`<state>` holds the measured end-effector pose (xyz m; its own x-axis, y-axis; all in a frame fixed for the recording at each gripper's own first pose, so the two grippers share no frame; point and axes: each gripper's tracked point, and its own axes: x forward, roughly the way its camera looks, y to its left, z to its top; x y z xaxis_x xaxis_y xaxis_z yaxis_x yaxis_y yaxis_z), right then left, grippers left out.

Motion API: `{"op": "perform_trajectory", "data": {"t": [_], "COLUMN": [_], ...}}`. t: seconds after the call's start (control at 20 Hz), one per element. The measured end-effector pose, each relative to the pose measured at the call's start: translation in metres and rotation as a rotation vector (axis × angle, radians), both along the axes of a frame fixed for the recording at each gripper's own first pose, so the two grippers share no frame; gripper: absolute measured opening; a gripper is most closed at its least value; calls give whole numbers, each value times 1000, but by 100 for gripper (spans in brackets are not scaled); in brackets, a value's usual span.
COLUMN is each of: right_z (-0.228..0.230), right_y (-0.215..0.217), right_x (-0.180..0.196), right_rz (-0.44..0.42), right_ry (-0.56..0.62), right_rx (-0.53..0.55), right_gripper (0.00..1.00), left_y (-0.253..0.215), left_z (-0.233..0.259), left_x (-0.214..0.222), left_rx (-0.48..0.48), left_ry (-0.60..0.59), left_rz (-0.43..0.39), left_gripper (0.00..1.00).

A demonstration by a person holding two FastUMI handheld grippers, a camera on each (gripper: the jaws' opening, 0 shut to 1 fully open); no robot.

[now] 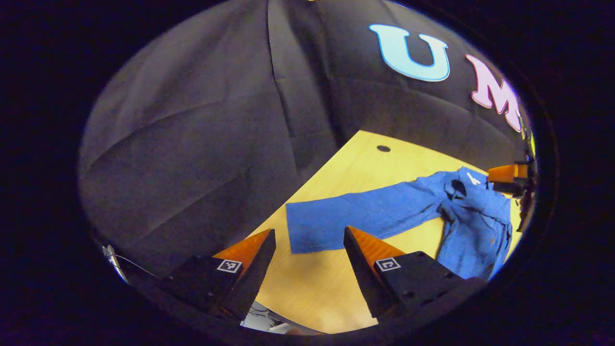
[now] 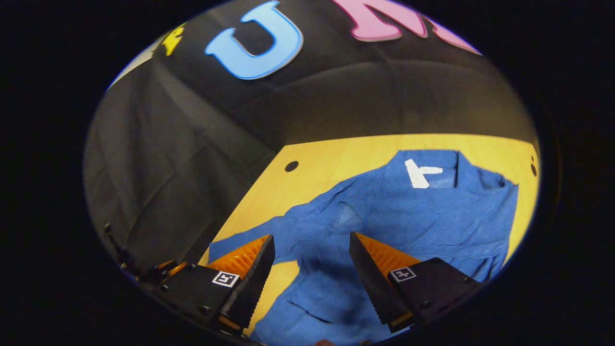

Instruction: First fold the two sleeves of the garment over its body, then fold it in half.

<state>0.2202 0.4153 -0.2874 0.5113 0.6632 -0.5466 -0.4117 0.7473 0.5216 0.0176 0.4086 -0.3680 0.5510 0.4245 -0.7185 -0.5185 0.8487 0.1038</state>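
A blue long-sleeved garment lies on the yellow wooden table. Its one sleeve stretches flat toward my left gripper, which hovers open just short of the cuff with nothing between its fingers. In the right gripper view the garment's body spreads out with a white collar label at the far side, and the sleeve runs off to the left. My right gripper stands open above the body near the shoulder. At the collar in the left gripper view sits the right gripper.
Black cloth walls rise close behind the table's far and left edges. Small round holes mark the tabletop. Bare wood lies between the left gripper and the cuff. Below the table's near edge a bit of floor shows.
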Motion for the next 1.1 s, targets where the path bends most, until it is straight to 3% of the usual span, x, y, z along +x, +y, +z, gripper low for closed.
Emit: {"op": "perform_trajectory", "data": {"t": [0.1,0.25,0.4,0.7,0.75,0.8,0.85,0.9,1.0,1.05,1.1], "right_z": [32,62,51,66,67,68,68,67,67,67,66], "right_y": [-22,-60,-101,-141,-144,-146,-150,-155,-164,-169,-175], "right_x": [-24,-46,-49,-54,-57,-59,-63,-68,-80,-86,-92], "right_rz": [19,-26,-97,-220,-226,-225,-223,-223,-238,-247,-260], "right_ry": [-33,-51,-27,18,19,22,26,28,35,41,50], "right_rx": [14,56,5,83,84,83,81,76,68,73,75], "right_gripper": [98,97,97,97,97,88,97,98,98,88,98], "left_y": [4,18,21,22,20,13,9,9,15,14,14], "left_z": [-30,-56,-70,-70,-75,-75,-76,-76,-73,-73,-72], "left_x": [8,10,18,20,23,31,36,43,49,48,49], "left_rx": [-80,-118,-172,-214,-219,-238,-251,-263,-296,-320,-329], "left_ry": [43,116,147,184,191,178,185,181,166,167,160], "left_rz": [23,70,68,66,30,-21,-43,-50,-35,-32,-51], "left_gripper": [82,84,84,85,67,50,32,14,1,0,0]}}
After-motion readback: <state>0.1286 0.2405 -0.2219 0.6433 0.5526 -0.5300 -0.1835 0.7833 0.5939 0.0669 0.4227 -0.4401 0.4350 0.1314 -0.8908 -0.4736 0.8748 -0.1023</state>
